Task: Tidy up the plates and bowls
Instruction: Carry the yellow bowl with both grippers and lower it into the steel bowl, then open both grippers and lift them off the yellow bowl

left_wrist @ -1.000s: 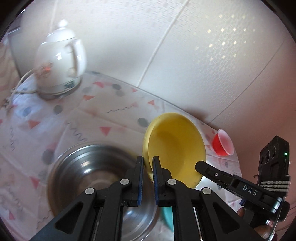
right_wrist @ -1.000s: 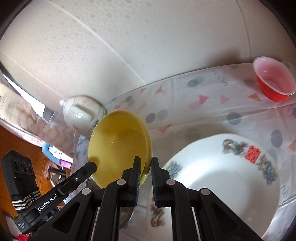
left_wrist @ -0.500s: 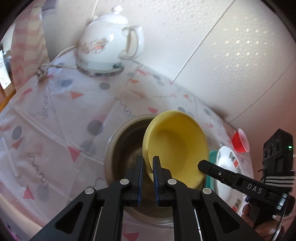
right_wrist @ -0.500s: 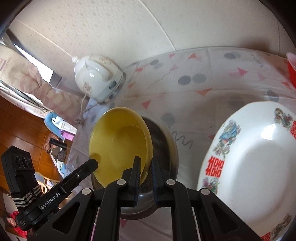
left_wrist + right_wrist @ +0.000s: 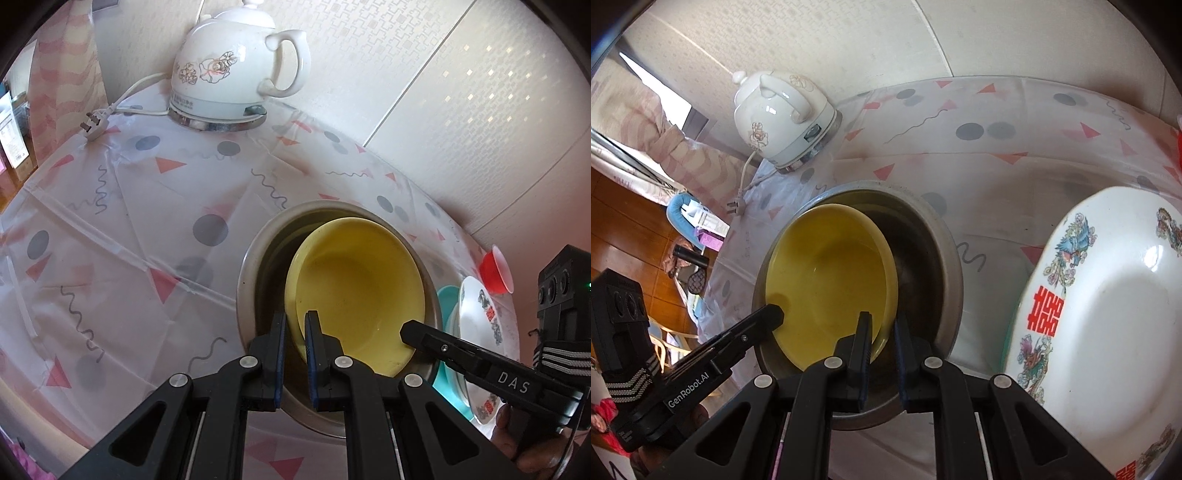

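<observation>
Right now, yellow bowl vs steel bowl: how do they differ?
The yellow bowl is opaque yellow; the steel bowl is bare grey metal. The yellow bowl is smaller and sits inside the wider steel bowl. The yellow bowl is pinched at its rim by the left claw and right claw; nothing grips the steel bowl. Both are round and look empty otherwise.

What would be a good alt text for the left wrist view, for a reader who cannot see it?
The left gripper and the right gripper pinch opposite rim edges of a yellow bowl, holding it tilted inside a steel bowl on a patterned tablecloth. A white kettle stands behind; a decorated plate and a red cup lie to the right.
</observation>
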{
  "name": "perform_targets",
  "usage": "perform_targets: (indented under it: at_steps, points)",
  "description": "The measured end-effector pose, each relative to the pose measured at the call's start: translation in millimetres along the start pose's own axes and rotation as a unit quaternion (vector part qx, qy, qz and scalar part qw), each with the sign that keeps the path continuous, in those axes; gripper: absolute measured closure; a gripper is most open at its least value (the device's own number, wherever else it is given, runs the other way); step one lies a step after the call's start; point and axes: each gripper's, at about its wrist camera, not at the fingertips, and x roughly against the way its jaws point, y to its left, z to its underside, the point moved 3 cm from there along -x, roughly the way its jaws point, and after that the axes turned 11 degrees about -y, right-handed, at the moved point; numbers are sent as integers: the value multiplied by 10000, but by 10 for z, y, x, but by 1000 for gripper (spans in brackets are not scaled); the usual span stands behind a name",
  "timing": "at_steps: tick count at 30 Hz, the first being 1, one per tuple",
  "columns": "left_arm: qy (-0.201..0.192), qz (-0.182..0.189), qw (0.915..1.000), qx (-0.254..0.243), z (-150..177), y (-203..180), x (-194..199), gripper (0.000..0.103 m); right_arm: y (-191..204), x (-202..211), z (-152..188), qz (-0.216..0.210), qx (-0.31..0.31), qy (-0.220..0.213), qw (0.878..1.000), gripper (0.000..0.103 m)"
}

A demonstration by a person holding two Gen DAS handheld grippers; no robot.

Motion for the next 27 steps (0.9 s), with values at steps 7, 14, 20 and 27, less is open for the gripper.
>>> perform_targets:
  at_steps: [7, 14, 20, 27]
  points:
    - [51, -22, 10000, -15, -10, 2, 6, 93, 56, 5, 26, 172, 193, 28, 9997, 89]
    - [47, -69, 9999, -105, -9, -21, -2, 93, 110, 25, 39, 287, 366, 3, 9989, 84]
    - [15, -151, 9997, -206, -5, -20, -5, 93, 178, 25, 51, 436, 662, -24, 9969, 80]
    - [12, -161, 9996, -250, 4, -17, -4, 93, 199, 78, 48, 580, 833, -157, 9947, 73]
